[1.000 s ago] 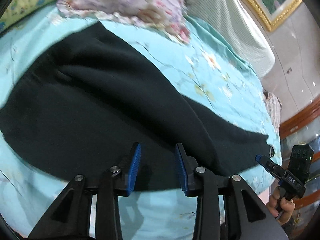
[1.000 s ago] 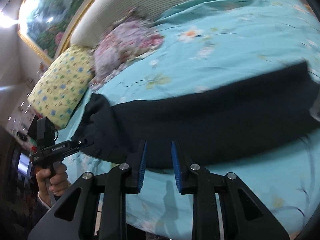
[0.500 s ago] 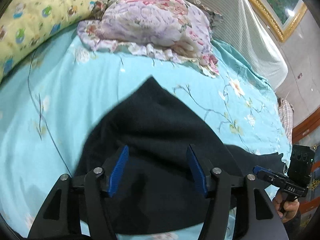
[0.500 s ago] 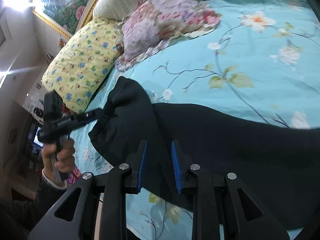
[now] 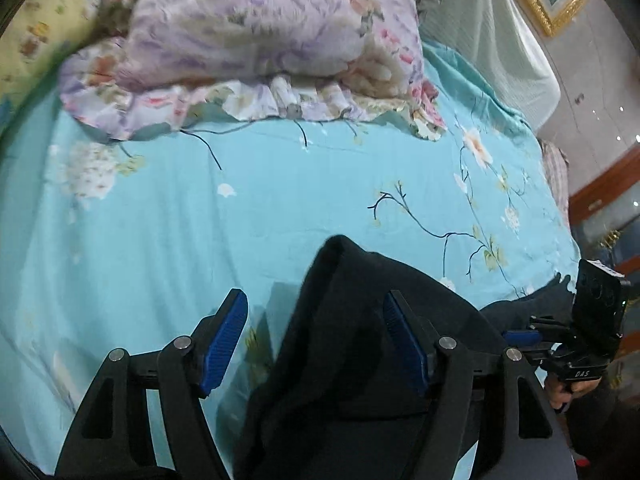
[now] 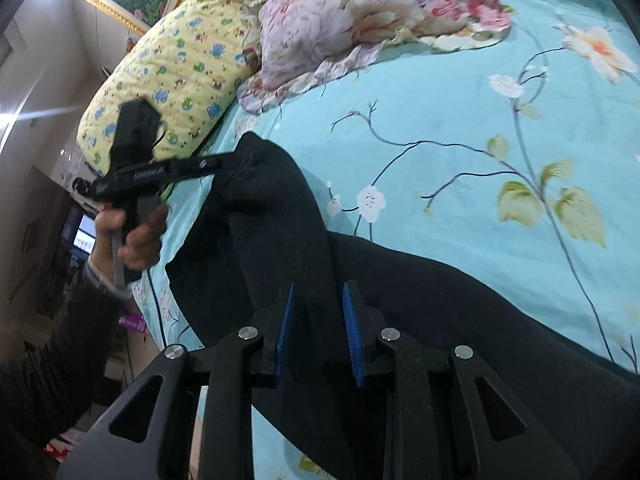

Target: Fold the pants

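Two tools were in use on one pair of black pants (image 6: 420, 320), which lay across the near part of a turquoise flowered bed sheet (image 5: 280, 200), one end bunched into a raised hump at the bed's left edge.

Item, left tool (image 5: 316, 336): jaws wide and opening; a ridge of the pants stood between them, touched on neither side by the blue pads (image 5: 224, 340), so nothing was gripped. Seen from the right wrist, its tips sat at the hump.

Item, right tool (image 6: 318, 324): jaws narrow and steady, dark cloth in the gap; the pads appeared closed on a fold of the pants, though black on black left the contact not quite certain.

Step in hand, by judgement: the end of one fold, the left side letting go while the right kept its hold. The garment was only partly folded, long and lumpy. The next move would call for the left tool to clear the cloth without dragging it, then for a fresh grip on an edge.

Surroundings: a lilac floral pillow (image 5: 272, 32) and a yellow cartoon-print pillow (image 6: 168, 76) at the bed head, well apart from the pants. A gilt picture frame (image 5: 540, 4) hung behind. Nothing lay in the way; the hump near the bed's edge could slide off.
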`<state>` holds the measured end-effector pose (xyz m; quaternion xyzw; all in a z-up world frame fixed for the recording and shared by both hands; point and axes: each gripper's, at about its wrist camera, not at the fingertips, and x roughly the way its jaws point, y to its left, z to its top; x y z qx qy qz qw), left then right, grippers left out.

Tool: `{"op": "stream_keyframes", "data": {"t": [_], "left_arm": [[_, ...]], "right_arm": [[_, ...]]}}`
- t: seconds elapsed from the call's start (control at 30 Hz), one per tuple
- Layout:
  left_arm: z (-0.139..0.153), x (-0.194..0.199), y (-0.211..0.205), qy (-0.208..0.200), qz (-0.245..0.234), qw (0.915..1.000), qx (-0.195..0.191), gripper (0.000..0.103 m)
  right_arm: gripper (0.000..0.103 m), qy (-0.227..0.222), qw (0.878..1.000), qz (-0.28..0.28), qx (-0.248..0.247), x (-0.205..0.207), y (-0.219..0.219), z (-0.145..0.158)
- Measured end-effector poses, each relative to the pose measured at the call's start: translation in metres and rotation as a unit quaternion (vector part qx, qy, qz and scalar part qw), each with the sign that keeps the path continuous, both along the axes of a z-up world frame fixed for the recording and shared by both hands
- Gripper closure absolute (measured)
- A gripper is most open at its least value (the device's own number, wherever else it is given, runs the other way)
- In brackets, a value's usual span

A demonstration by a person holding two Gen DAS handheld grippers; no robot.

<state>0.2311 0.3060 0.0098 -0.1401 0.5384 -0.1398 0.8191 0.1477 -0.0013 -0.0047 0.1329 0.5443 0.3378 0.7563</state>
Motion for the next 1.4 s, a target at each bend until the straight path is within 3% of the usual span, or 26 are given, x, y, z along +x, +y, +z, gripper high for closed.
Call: {"op": "stream_keyframes", "data": {"t": [0.13, 0.23, 0.3, 0.33, 0.4, 0.67, 0.8, 1.03, 1.4], "left_arm": [[-0.007, 0.008, -0.002, 0.012, -0.021, 0.9992, -0.031, 0.035], [-0.007, 0.005, -0.009, 0.007, -0.033, 0.9986, -0.041, 0.058], [-0.003, 0.001, -0.012, 0.000, -0.032, 0.9988, -0.037, 0.084], [0.000, -0.002, -0.013, -0.006, -0.030, 0.9989, -0.035, 0.088], [0.008, -0.011, -0.013, -0.026, -0.025, 0.9989, -0.031, 0.092], [0.048, -0.074, -0.009, -0.110, -0.002, 0.9937, -0.021, 0.095], [0.054, -0.111, -0.001, -0.141, 0.025, 0.9894, -0.026, 0.094], [0.037, -0.162, 0.010, -0.158, 0.081, 0.9827, -0.054, 0.094], [0.007, -0.194, 0.021, -0.153, 0.141, 0.9763, -0.060, 0.091]], "right_arm": [[0.077, 0.007, 1.000, 0.019, 0.003, 0.001, 0.010, -0.005], [0.077, 0.004, 0.999, 0.032, 0.003, -0.001, 0.018, -0.007], [0.083, -0.005, 0.999, 0.040, -0.003, -0.003, 0.022, -0.005], [0.095, -0.013, 0.999, 0.044, -0.007, -0.005, 0.023, -0.003], [0.096, -0.031, 0.998, 0.047, -0.019, -0.010, 0.026, 0.003], [0.096, -0.093, 0.994, 0.062, -0.020, -0.036, 0.035, 0.034], [0.096, -0.121, 0.989, 0.085, -0.029, -0.057, 0.041, 0.041], [0.097, -0.127, 0.985, 0.111, -0.037, -0.083, 0.051, 0.029], [0.093, -0.154, 0.973, 0.149, -0.087, -0.107, 0.071, 0.013]]}}
